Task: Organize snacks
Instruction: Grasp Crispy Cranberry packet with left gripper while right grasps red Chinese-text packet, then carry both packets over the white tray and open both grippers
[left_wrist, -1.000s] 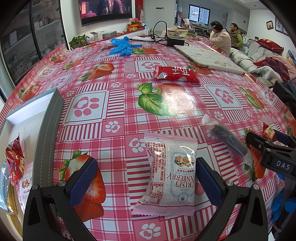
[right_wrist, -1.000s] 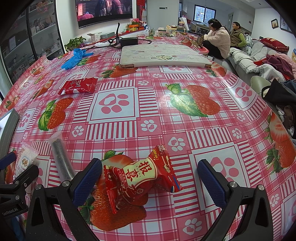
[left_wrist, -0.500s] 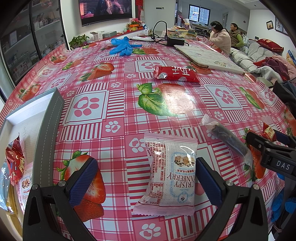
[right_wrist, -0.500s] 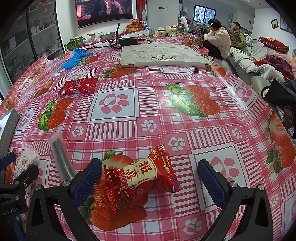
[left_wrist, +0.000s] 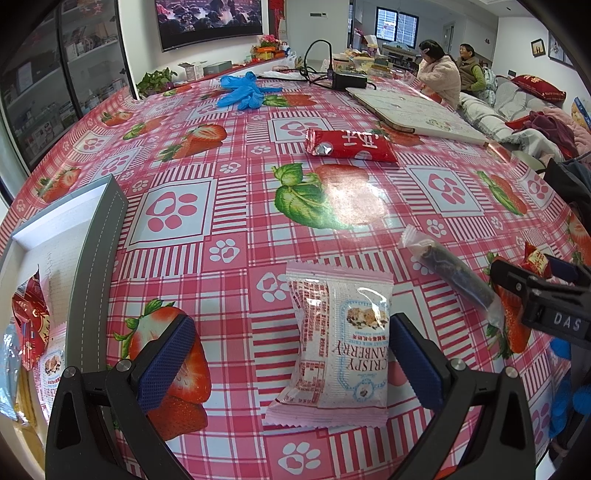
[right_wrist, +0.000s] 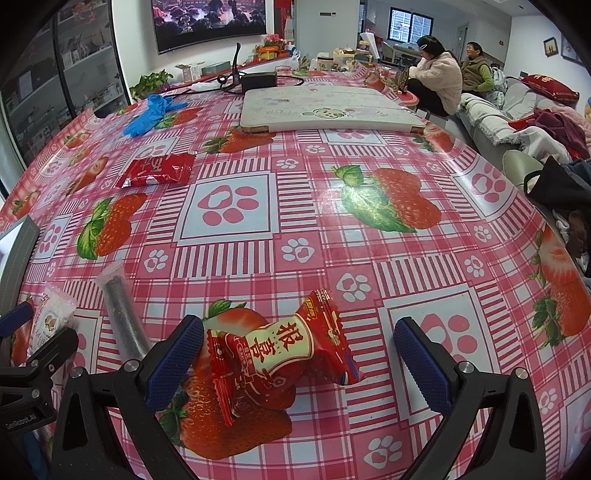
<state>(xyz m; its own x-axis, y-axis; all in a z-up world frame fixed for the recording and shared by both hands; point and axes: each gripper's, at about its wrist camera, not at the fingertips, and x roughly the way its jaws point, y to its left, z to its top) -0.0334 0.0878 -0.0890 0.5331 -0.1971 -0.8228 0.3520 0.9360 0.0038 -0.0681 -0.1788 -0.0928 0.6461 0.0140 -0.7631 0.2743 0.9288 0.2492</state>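
Note:
A pink-and-white cranberry crisp packet lies flat on the strawberry tablecloth between the wide-apart fingers of my left gripper, which is open. My right gripper is open too, its fingers on either side of a red twist-wrapped candy. A clear tube packet with dark contents lies between the two grippers. A long red packet rests farther back. The grey-rimmed white box at left holds several snacks.
A white board lies at the back, with blue gloves, a black box with cables and a plant beyond. Two people sit at the far right near a sofa. The right gripper's body shows at the left view's right edge.

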